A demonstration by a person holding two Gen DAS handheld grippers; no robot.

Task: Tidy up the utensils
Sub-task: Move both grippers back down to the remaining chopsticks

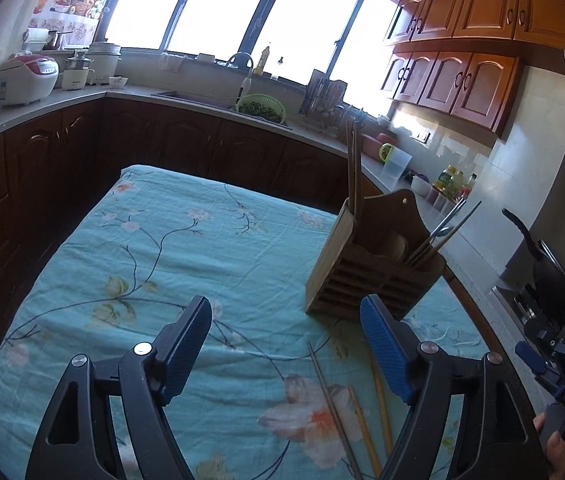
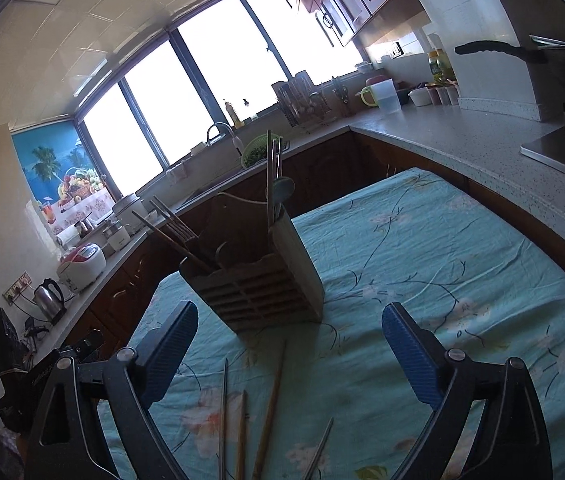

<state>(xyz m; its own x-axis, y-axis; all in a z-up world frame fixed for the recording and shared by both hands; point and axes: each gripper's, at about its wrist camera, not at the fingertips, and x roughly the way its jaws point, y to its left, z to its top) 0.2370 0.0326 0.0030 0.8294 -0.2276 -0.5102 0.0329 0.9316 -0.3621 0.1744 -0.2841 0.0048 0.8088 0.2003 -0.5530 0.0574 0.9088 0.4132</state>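
A wooden utensil holder (image 1: 370, 268) stands on the table with the floral teal cloth (image 1: 162, 248); it shows in the right wrist view (image 2: 258, 280) too. It holds several chopsticks (image 1: 354, 168) and a spoon (image 2: 282, 192). Loose chopsticks (image 1: 334, 404) lie on the cloth in front of it, also in the right wrist view (image 2: 270, 408). My left gripper (image 1: 286, 344) is open and empty above the cloth, left of the holder. My right gripper (image 2: 290, 344) is open and empty, above the loose chopsticks.
Kitchen counters (image 2: 462, 136) wrap around the table, with a sink, a green colander (image 1: 262, 108), a dish rack (image 1: 324, 100), a rice cooker (image 1: 26, 80), a kettle (image 2: 48, 296) and a pan on the stove (image 1: 554, 276).
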